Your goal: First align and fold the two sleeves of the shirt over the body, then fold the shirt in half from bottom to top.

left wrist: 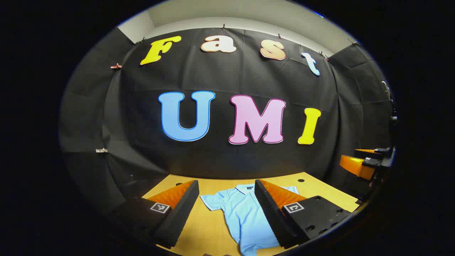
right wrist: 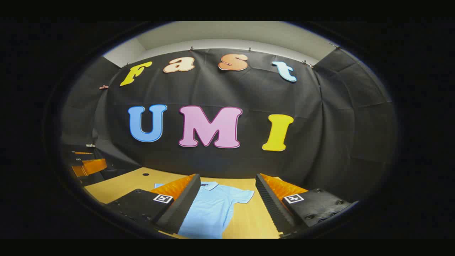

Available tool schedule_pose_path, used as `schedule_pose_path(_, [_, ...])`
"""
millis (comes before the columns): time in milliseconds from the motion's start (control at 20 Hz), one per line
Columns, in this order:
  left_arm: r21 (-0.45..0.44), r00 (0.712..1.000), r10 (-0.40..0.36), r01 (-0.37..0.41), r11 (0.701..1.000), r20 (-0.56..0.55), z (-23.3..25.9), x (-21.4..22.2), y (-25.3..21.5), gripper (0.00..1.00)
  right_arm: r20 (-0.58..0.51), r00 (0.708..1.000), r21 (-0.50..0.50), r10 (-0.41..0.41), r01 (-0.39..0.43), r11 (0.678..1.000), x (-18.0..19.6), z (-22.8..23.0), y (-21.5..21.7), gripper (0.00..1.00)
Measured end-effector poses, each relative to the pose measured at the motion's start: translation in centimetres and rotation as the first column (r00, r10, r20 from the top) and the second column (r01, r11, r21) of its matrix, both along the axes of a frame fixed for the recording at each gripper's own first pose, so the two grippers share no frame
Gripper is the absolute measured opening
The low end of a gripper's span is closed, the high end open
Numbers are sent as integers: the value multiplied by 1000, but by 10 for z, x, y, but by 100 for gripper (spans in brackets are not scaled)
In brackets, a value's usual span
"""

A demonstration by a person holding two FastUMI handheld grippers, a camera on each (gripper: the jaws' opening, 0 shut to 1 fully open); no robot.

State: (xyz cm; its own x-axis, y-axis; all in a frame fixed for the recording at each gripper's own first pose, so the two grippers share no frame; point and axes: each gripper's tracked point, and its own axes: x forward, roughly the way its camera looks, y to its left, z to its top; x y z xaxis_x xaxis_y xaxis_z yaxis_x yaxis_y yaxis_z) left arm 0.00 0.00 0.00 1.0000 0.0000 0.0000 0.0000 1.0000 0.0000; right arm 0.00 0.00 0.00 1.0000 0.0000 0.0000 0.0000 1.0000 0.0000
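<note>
A light blue polo shirt (left wrist: 241, 213) lies flat on the wooden table (left wrist: 213, 231), collar toward the booth's back wall, both short sleeves spread out to the sides. In the left gripper view my left gripper (left wrist: 225, 199) hovers open above it, its fingers straddling the left sleeve and the body. In the right gripper view the shirt (right wrist: 213, 209) lies between the wide-apart fingers of my right gripper (right wrist: 225, 193), which is open and holds nothing; the right sleeve (right wrist: 241, 195) points right. The right gripper (left wrist: 366, 161) also shows at the right edge of the left gripper view.
The table (right wrist: 117, 188) has small round holes near its back edge (left wrist: 301, 180). Black cloth walls close the booth behind and at both sides. The left gripper (right wrist: 87, 165) appears at the far left of the right gripper view.
</note>
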Motion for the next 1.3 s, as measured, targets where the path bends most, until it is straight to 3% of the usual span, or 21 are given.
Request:
schedule_pose_path(900, [28, 999, -15, 17, 999, -49, -15, 11, -12, 100, -89, 996, -12, -5, 4, 1000, 20, -29, -18, 97])
schedule_pose_path(1100, [27, 998, 2, 0, 1000, -67, -18, 25, -10, 100, -144, 990, -34, 5, -10, 999, 59, -51, -33, 97])
schedule_pose_path(1300, [20, 993, 31, -29, 999, -116, -29, 46, -4, 100, -249, 967, 3, 47, -48, 999, 129, -97, -47, 97])
